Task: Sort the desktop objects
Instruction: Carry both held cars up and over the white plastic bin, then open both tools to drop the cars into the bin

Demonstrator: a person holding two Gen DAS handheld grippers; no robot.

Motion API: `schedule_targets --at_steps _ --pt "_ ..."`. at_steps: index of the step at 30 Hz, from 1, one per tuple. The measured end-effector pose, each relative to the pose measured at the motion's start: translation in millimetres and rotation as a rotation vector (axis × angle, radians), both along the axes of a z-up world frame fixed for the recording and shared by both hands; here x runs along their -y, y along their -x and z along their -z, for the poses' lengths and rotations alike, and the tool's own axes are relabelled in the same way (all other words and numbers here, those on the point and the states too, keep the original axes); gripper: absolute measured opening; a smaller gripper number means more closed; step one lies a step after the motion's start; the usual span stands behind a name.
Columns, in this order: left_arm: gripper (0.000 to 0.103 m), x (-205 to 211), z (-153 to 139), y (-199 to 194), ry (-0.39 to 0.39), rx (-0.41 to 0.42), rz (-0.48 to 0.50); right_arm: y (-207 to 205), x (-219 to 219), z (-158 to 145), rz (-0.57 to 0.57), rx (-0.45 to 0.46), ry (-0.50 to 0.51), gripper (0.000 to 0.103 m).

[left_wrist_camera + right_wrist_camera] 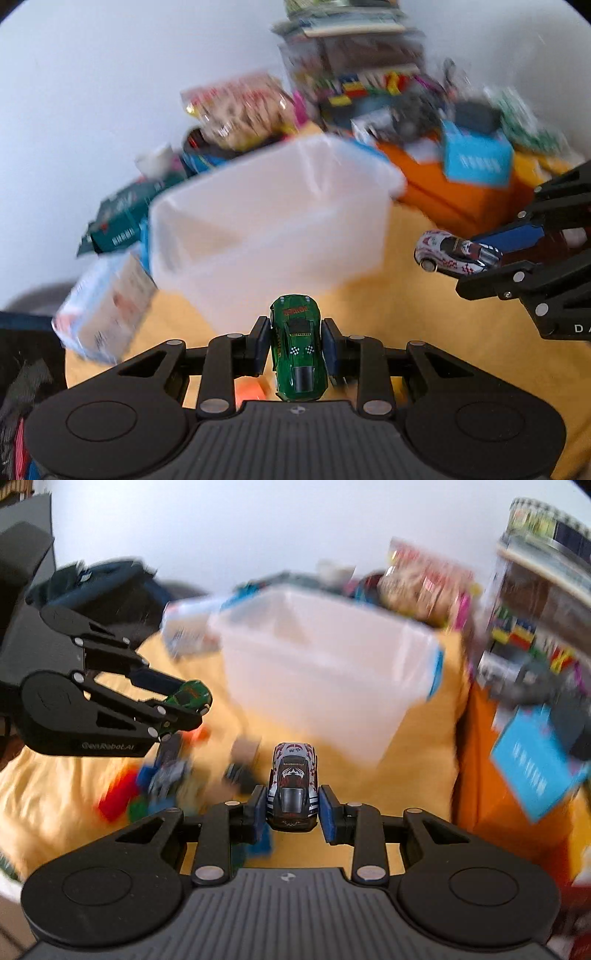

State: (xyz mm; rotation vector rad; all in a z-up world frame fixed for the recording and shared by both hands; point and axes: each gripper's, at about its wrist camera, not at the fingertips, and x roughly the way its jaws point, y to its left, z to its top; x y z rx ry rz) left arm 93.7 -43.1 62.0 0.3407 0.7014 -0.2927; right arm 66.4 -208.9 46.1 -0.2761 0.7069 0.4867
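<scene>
Translucent white plastic storage bin (273, 221) with blue clips sits mid-table on the yellow cloth (388, 314); both views are motion-blurred and I can't tell whether anything lies inside it. Left gripper (297, 349) pinches a shiny green die-cast toy car (298, 350) between its blue pads, held above the cloth just short of the bin's near wall. Right gripper (293, 805) pinches a white-and-red toy car with a dark hood (294, 784), also near the bin, to its right side. Judged progress: two cars picked, neither dropped yet. Left of the bin, loose small toys and blocks (162, 779) lie on the cloth, so plenty of sorting remains. Cluttered boxes and packets (369, 92) are stacked behind the bin.
</scene>
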Motion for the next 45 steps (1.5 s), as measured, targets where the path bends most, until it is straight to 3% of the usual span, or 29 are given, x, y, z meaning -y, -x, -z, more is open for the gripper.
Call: schedule_targets --at_steps 4,9,13,23,32,36,38,45 --pt "0.033 -6.3 -25.6 -37.0 0.021 0.062 -0.018 -31.0 -3.6 -24.6 0.038 0.089 -0.029 0.033" --pt "0.033 -9.5 -38.3 -79.4 0.05 0.086 -0.032 -74.3 -6.9 -36.7 0.116 0.113 -0.091 0.033" --pt "0.033 -12.9 -30.1 -114.0 0.072 0.059 -0.046 -104.6 -10.5 -34.8 0.168 0.111 -0.126 0.033" --pt "0.034 -8.7 25.0 -159.7 0.024 -0.063 -0.06 -143.5 -24.0 2.1 0.206 0.042 -0.061 0.034" --pt "0.036 -13.6 13.7 -141.5 0.033 -0.017 -0.056 -142.8 -22.0 9.0 0.208 0.018 -0.07 0.039" --pt "0.046 -12.6 -3.2 -112.9 0.036 0.023 -0.034 -129.4 -17.6 -0.5 0.198 0.041 -0.087 0.039" --pt "0.05 -9.9 -7.0 -96.1 0.027 0.029 -0.022 -118.3 -12.6 -6.2 0.196 0.047 -0.113 0.045" --pt "0.051 -1.8 16.0 -35.0 -0.006 -0.05 0.015 -74.3 1.1 -3.5 0.173 0.013 -0.124 0.05"
